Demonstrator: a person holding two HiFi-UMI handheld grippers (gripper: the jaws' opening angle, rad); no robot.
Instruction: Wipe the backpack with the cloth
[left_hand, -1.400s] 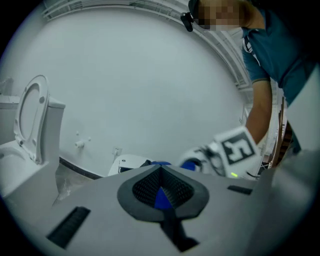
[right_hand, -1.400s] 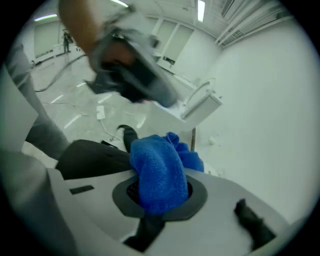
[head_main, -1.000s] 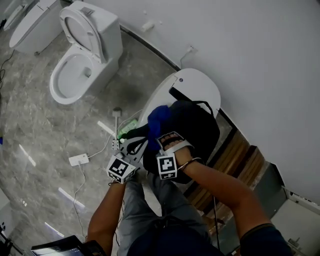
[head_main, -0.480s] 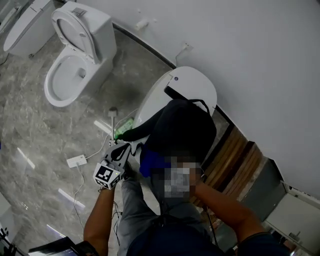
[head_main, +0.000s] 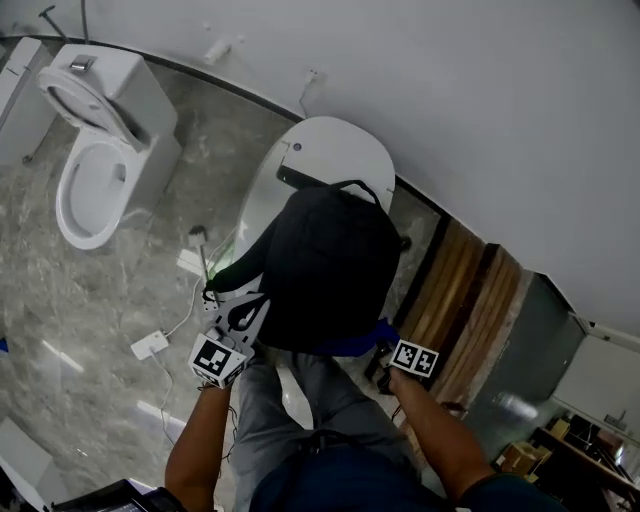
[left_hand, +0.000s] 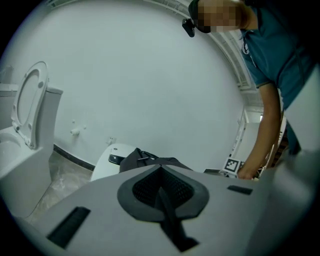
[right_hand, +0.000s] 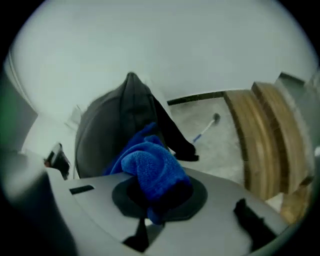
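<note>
Blue cloth (right_hand: 150, 172), one, clamped in right tool (right_hand: 159, 197); left tool (left_hand: 162, 192) closed beside one backpack (head_main: 325, 270).

The black fabric backpack (head_main: 330, 265) lies on the closed white ceramic toilet (head_main: 330, 150). The left gripper (head_main: 240, 315) sits at the backpack's near left edge, and the right gripper (head_main: 382, 347) at its near right edge, with the blue terry cloth (head_main: 362, 343) between its jaws against the backpack. Well left of the backpack stands an open white toilet (head_main: 95, 160); just right of it runs a brown wooden slatted panel (head_main: 465, 300).
</note>
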